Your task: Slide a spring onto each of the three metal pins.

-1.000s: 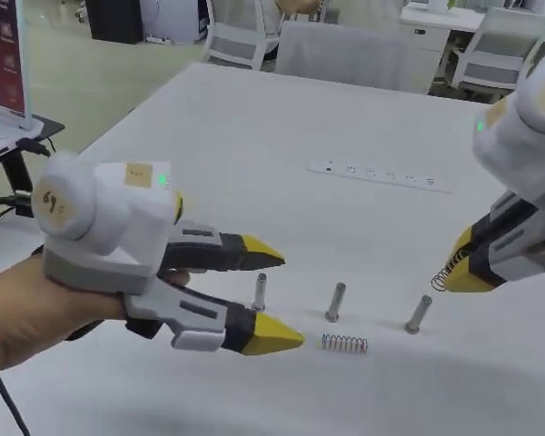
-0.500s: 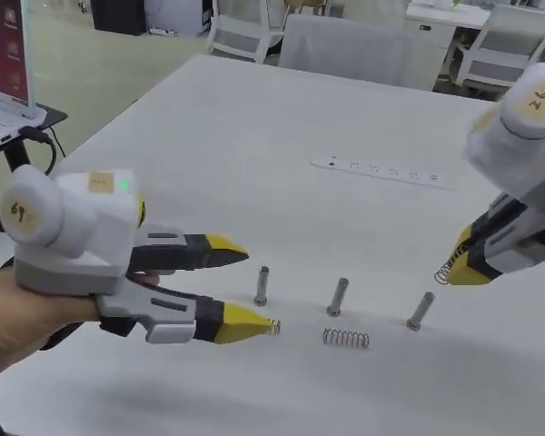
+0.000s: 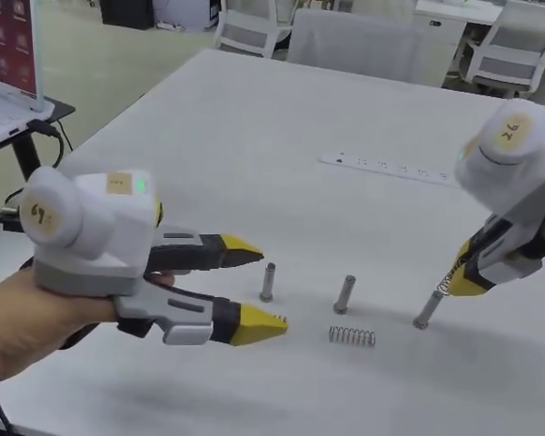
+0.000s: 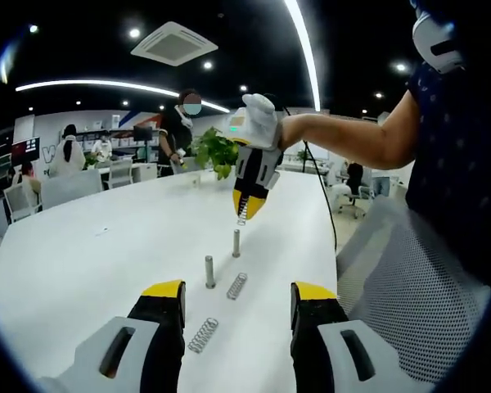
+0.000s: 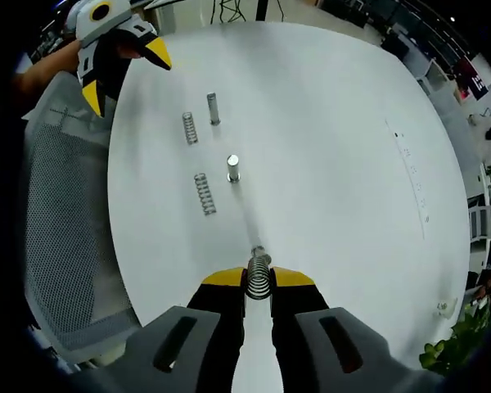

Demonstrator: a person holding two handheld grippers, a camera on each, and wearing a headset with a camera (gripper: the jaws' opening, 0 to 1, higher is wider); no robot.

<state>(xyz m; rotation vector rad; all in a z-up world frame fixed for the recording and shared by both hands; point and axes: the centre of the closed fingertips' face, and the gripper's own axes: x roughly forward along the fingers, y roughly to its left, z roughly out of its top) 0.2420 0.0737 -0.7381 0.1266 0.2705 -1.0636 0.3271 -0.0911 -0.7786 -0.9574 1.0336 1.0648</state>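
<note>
Over the white tabletop [image 3: 254, 136], the right gripper [image 3: 463, 285] has its fingers pinching a coiled steel spring [image 3: 449, 279] above the rightmost grey metal pin [image 3: 427, 311]; the left gripper [image 3: 269, 289] has its fingers spread, empty. Misaligned, the spring may snag.

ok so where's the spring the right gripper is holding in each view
Head view: spring at right, at the right gripper tips.
Left gripper view: upper centre, hanging from that gripper.
Right gripper view: bottom centre, between the jaws.
Landmark: the pin nearest it.
</note>
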